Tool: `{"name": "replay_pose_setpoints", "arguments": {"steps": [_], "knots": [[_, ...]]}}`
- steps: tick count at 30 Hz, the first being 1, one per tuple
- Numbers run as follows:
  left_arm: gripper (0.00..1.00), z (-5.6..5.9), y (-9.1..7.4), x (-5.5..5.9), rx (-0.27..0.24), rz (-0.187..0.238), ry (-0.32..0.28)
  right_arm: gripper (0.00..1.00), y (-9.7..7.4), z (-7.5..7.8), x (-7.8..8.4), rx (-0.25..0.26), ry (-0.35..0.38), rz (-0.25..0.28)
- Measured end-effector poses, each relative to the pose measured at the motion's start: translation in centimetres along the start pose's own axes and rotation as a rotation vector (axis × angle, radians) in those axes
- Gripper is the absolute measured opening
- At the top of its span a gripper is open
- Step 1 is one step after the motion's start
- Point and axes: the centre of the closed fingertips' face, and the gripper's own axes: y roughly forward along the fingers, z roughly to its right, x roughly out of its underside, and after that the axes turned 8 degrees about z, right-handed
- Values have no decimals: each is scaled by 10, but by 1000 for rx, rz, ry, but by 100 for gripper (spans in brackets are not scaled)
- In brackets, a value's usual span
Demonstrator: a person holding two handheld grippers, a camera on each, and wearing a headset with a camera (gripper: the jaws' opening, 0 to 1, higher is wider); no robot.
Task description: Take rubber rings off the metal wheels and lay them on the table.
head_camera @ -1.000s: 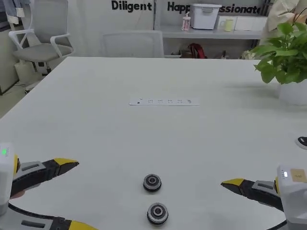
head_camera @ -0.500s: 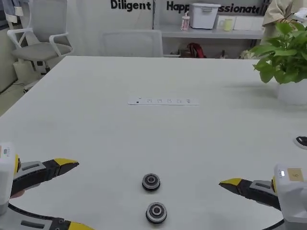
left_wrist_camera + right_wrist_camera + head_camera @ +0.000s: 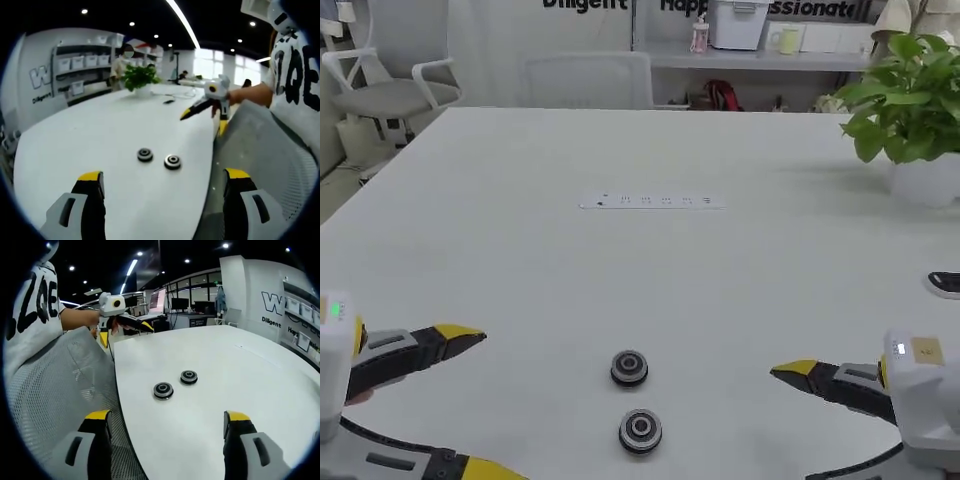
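Two metal wheels with black rubber rings lie flat near the table's front edge: the far wheel (image 3: 629, 368) (image 3: 145, 154) (image 3: 188, 377) and the near wheel (image 3: 640, 430) (image 3: 172, 161) (image 3: 163, 390). My left gripper (image 3: 480, 402) (image 3: 164, 176) hovers open to the left of them, its yellow-tipped jaws wide apart and holding nothing. At about the same distance to their right, my right gripper (image 3: 798, 425) (image 3: 167, 416) is open and holds nothing. Each gripper points at the wheels and at the other gripper across them.
A white power strip (image 3: 650, 202) lies mid-table. A potted plant (image 3: 910, 100) stands at the far right, and a small dark object (image 3: 945, 283) lies at the right edge. A grey mesh chair back (image 3: 260, 145) sits close against the table's front edge.
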Motion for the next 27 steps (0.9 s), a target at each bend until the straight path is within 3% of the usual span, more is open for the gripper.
{"name": "replay_pose_setpoints", "arguments": {"steps": [27], "knots": [[99,-4,8,-2,13,10,10,86,4,7,-5,0,-7,16]]}}
